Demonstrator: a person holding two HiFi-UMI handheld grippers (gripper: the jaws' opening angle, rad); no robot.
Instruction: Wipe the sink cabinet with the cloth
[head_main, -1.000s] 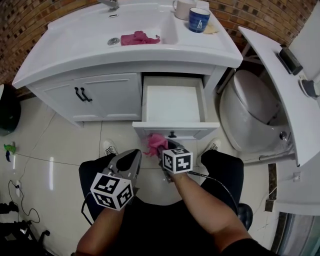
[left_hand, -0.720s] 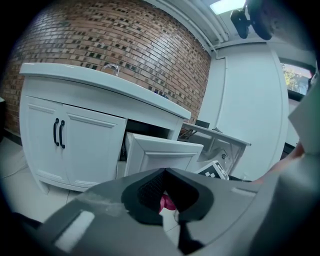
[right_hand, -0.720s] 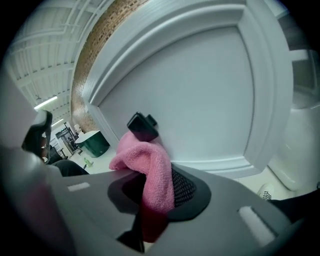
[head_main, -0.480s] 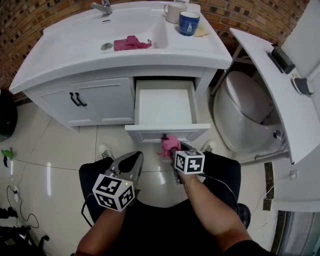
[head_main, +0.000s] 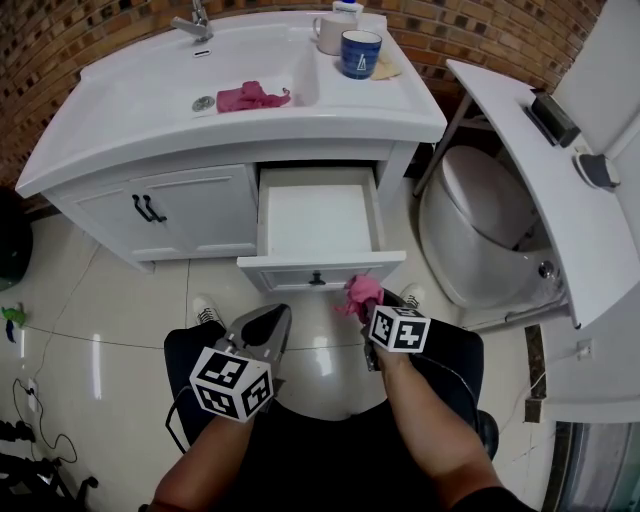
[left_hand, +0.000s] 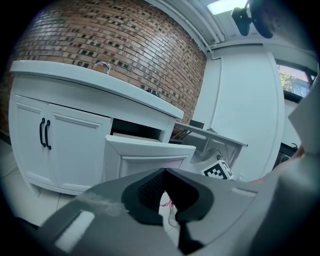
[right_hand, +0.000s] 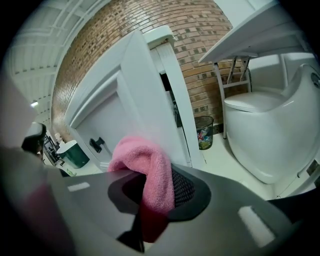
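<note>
Right gripper (head_main: 369, 308) is clenched on the pink cloth (head_main: 361, 293). In the right gripper view the cloth (right_hand: 150, 172) is pinched between both pads and bunches up over the top of the jaws. It sits just near of the open drawer's (head_main: 320, 270) front panel, toward the panel's right end and right of the black knob (head_main: 316, 279). Can't tell whether cloth and panel touch.

Left gripper (head_main: 275, 318) is low and near, left of the right one, and points at the floor in front of the drawer. Its jaws are closed tip to tip with nothing between them, as the left gripper view shows (left_hand: 164, 171).

The white cabinet (head_main: 190, 205) has two closed doors with black handles left of the drawer. A second cloth (head_main: 250, 97), also pink, lies in the sink (head_main: 150, 95) beside the drain. The faucet (head_main: 195, 22) is at the far edge. A blue mug (head_main: 361, 53) and a white mug (head_main: 330, 32) stand on the far right of the counter. The toilet (head_main: 480, 230) is right of the cabinet, and a small bin (right_hand: 204, 131) sits by the brick wall.
</note>
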